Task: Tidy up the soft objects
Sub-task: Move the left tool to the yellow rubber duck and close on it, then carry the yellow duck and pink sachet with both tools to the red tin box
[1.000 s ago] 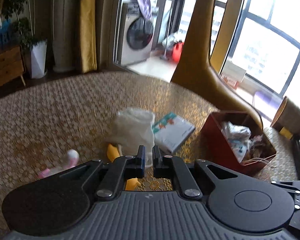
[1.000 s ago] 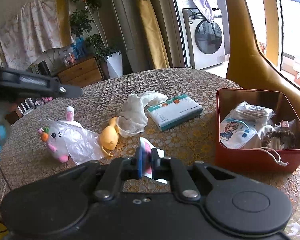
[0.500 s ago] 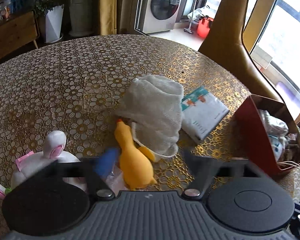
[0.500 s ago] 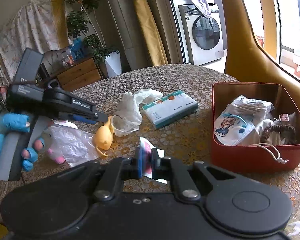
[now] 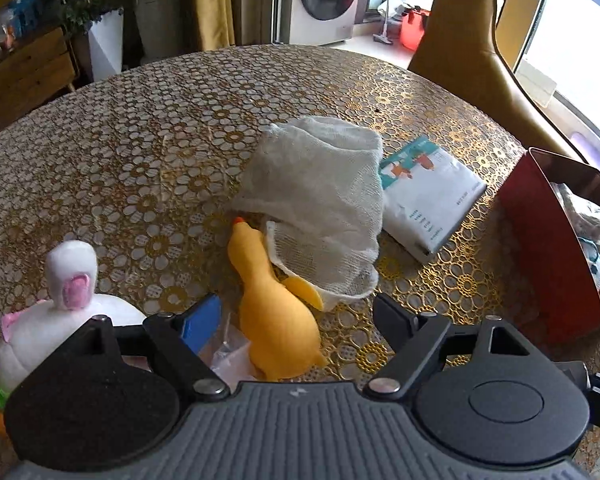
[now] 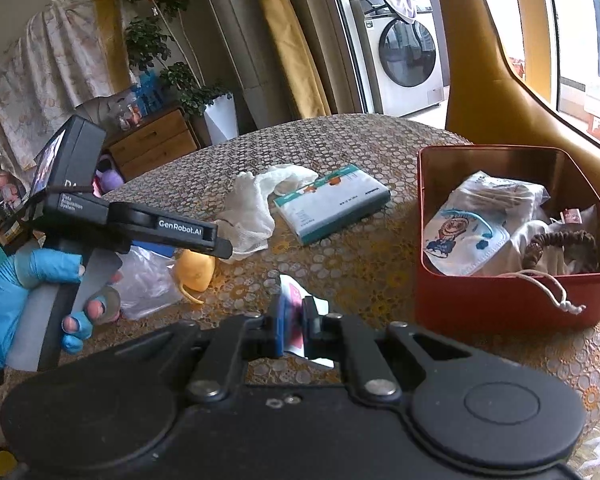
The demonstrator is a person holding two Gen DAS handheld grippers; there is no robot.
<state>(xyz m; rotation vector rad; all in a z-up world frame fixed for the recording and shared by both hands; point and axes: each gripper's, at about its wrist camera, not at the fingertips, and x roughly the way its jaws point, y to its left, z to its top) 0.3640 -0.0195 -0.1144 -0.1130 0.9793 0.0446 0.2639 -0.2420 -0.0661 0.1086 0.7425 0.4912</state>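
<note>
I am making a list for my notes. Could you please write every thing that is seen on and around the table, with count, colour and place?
table: one, gold flower-pattern cover, under everything
rubber chicken: one, yellow, lying between the left claw's fingers
gauze cloth: one, white, over the chicken's head end
tissue pack: one, white and teal, right of the cloth
plush rabbit: one, white with pink ears, left edge
plastic bag: one, clear, beside the chicken
box: one, red, right side, holding a face mask and other items
washing machine: one, white, background
left claw: one, black, open
right claw: one, black, shut on a small packet
</note>
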